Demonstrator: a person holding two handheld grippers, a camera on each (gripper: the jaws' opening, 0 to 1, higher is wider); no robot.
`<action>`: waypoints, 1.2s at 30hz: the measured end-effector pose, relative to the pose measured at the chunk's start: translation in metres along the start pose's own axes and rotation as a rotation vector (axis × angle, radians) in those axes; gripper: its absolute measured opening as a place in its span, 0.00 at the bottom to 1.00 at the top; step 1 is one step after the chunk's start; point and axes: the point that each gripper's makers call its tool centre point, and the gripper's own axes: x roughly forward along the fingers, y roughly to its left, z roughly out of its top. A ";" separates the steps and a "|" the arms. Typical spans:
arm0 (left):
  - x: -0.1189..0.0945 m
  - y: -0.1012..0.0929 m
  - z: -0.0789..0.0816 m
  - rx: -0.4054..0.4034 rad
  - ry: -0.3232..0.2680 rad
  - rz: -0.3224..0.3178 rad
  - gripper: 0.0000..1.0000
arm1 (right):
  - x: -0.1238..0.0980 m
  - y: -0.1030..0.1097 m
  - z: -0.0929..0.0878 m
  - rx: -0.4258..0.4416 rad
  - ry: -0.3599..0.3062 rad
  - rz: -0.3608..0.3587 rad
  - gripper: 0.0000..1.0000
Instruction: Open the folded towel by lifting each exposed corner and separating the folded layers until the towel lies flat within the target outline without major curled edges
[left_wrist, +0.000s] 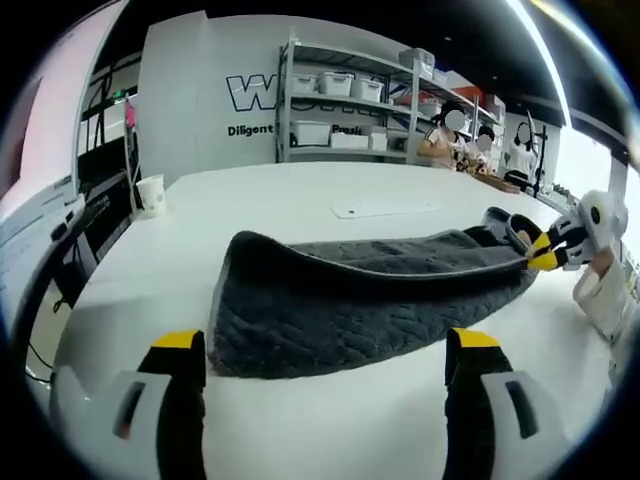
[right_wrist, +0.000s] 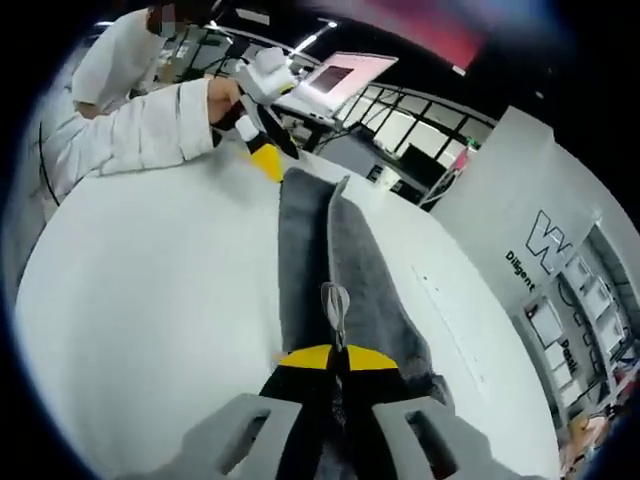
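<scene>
Dark grey quilted fabric towel (left_wrist: 360, 300) lay on the white tabletop (left_wrist: 300, 200), still folded, upper layer peeled up into a long arched flap running from 9 o'clock toward 3 o'clock in the left gripper view. Left gripper (left_wrist: 325, 350), yellow-tipped, sat at 6 o'clock with jaws spread wide and nothing between them, just short of the near towel edge. Right gripper (right_wrist: 335, 358) had its jaws pinched closed on the towel's far end, with the edge and a small fabric loop (right_wrist: 333, 300) sticking up between the tips. In the left gripper view that same right gripper appeared at 3 o'clock, clamped on the towel end. In the right gripper view the left gripper sat at 11 o'clock, held by a white-sleeved arm (right_wrist: 140, 130).

Risks, judged: only one end was held, so pulling it would likely drag the whole towel instead of separating layers. The grip looked thin and right at the hem, so it could slip. The raised flap could flop back or curl. No target outline could be made out, so placement could not be judged.
</scene>
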 end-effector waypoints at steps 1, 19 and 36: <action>0.000 0.000 0.000 0.000 0.001 0.001 0.98 | 0.000 0.002 0.000 -0.002 0.000 0.004 0.00; 0.003 0.004 -0.001 -0.017 0.008 0.009 0.97 | 0.002 0.055 -0.009 -0.096 0.054 0.160 0.00; 0.006 0.004 -0.003 -0.021 0.017 0.017 0.97 | 0.001 0.049 -0.007 0.040 -0.004 0.160 0.20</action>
